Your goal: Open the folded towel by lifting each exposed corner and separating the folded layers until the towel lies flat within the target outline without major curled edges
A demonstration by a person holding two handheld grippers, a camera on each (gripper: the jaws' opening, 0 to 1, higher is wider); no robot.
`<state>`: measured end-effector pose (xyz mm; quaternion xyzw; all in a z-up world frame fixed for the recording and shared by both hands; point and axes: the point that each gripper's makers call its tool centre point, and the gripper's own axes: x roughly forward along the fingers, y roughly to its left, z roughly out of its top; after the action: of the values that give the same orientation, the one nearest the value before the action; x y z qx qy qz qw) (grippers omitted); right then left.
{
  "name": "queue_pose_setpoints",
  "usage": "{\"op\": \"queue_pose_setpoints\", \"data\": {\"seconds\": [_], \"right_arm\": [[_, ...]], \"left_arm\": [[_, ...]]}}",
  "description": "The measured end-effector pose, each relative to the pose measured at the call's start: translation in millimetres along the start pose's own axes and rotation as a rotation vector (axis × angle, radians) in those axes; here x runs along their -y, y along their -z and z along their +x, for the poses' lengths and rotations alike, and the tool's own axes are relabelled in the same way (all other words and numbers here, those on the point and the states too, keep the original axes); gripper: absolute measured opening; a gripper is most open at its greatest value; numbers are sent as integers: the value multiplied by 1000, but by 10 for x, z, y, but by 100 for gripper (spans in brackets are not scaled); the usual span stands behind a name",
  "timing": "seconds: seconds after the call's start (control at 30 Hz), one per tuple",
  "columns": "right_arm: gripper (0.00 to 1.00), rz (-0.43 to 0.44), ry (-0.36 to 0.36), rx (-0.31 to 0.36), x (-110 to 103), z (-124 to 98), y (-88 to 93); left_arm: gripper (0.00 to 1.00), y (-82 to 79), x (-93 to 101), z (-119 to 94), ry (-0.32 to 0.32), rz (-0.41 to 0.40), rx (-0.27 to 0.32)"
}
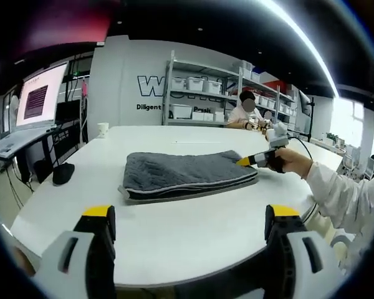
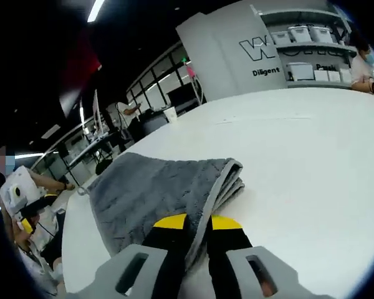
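White tabletop spreads out from under us, round-edged and bare in front of our left gripper, whose yellow-tipped jaws stand wide apart with nothing between them. Just beyond, near the middle of the table, we see the folded towel, dark grey, lying in a thick stack with its layered edges showing along the near side. Our right gripper reaches in from the right in the left gripper view; in its own view its jaws are pinched together on the towel's pale hemmed edge, at what seems to be a corner fold. A dark rounded object sits near the table's left rim, and a white cup stands farther back. Behind the table we see a monitor, shelves with white bins, and a seated person.
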<state>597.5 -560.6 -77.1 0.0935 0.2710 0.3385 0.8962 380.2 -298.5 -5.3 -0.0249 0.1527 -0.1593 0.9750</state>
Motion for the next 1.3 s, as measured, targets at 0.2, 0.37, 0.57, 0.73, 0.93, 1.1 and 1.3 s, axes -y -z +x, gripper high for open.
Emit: {"op": "queue_pose_setpoints", "data": {"seconds": [0.2, 0.37, 0.57, 0.73, 0.93, 1.1, 1.3], "right_arm": [[4, -7, 9, 0, 49, -31, 1], [4, -17, 16, -8, 67, -71, 6], [4, -24, 44, -7, 236, -186, -18], [4, -31, 74, -20, 378, -324, -18], [4, -48, 103, -36, 548, -489, -19], [4, -73, 139, -53, 693, -650, -20], [4, -98, 187, -84, 928, -862, -7]], "left_arm": [[97, 8, -5, 6, -8, 1, -7], [97, 59, 7, 35, -7, 3, -25], [99, 75, 3, 46, -11, -3, -28], [99, 105, 6, 69, -11, -3, -43], [99, 126, 44, 90, -3, -4, -56], [99, 124, 82, 108, 3, 7, -64], [99, 116, 106, 121, 3, 13, -74]]}}
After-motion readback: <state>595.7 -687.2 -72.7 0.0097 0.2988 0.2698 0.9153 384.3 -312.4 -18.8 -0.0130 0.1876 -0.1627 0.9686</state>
